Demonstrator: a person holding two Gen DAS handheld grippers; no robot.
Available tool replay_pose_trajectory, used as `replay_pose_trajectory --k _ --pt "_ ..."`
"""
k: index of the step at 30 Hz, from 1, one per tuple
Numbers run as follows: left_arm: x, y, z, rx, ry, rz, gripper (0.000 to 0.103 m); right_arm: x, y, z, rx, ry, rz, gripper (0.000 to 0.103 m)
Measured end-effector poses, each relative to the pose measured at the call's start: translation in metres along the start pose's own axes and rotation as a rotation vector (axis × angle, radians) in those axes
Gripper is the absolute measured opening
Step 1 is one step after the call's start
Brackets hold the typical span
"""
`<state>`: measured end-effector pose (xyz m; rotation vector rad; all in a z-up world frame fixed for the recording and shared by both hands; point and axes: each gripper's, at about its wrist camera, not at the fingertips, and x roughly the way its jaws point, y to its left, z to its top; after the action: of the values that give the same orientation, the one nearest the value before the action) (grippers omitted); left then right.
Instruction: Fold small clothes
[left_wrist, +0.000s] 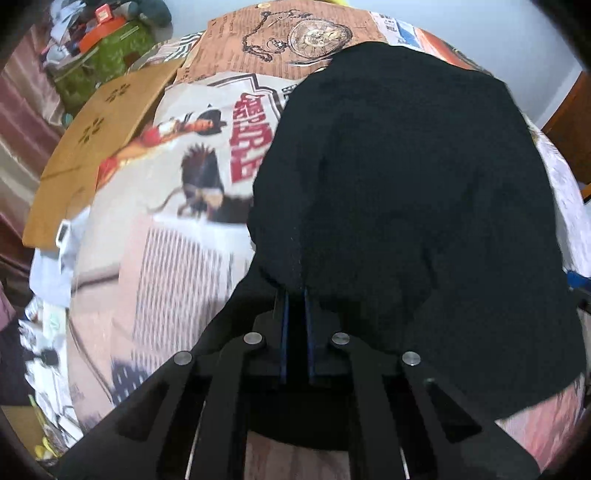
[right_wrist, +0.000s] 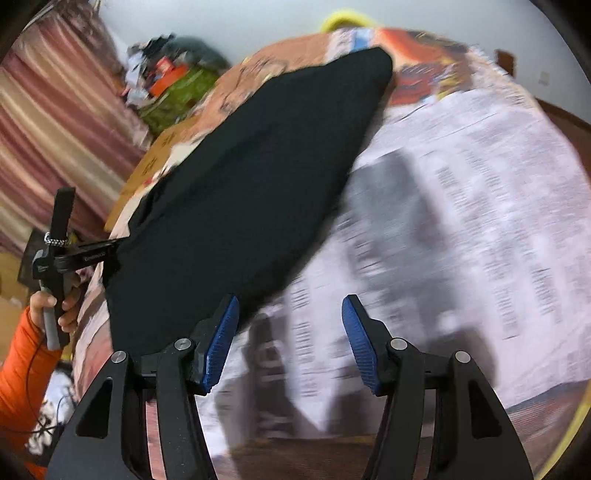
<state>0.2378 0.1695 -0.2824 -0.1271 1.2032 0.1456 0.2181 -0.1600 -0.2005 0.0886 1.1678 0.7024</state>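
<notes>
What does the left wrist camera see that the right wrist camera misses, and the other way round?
Only the left wrist view: a pocket-watch print on the bedspread, and the left tongs shut on the black garment. Only the right wrist view: an orange sleeve, the hand gripping the left tool, and the right tongs open and empty. Both: the garment, cardboard, striped curtain.

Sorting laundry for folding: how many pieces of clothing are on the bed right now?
1: a black garment spread across the printed bedspread, one edge pinched in the left claw. Others may lie hidden beneath it or outside both views.
</notes>
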Motion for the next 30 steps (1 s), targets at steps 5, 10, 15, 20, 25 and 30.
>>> replay_pose_trajectory --k 5,10,15,20,25,30 --pt "-0.013 0.001 -0.02 -0.035 0.006 -0.08 0.006 0.018 0.017 0.011 -0.053 0.035 0.011 0.055" --pt "-0.02 -0.001 -0.021 -0.036 -0.002 -0.082 0.006 0.031 0.015 0.021 -0.058 0.068 0.004 0.009" --pt "-0.046 0.011 -0.013 -0.063 -0.075 -0.046 0.008 0.027 0.021 0.013 -0.111 0.067 -0.021 0.005" --pt "-0.072 0.027 -0.009 -0.074 -0.142 -0.005 0.037 0.01 0.014 0.008 -0.144 0.048 -0.082 0.004" --pt "-0.075 0.026 -0.014 -0.078 -0.132 -0.029 0.043 -0.013 -0.007 0.005 -0.109 0.016 -0.16 0.003" --pt "-0.061 0.004 -0.014 -0.048 -0.094 -0.094 0.047 -0.028 -0.021 -0.005 -0.102 0.002 -0.282 0.003"
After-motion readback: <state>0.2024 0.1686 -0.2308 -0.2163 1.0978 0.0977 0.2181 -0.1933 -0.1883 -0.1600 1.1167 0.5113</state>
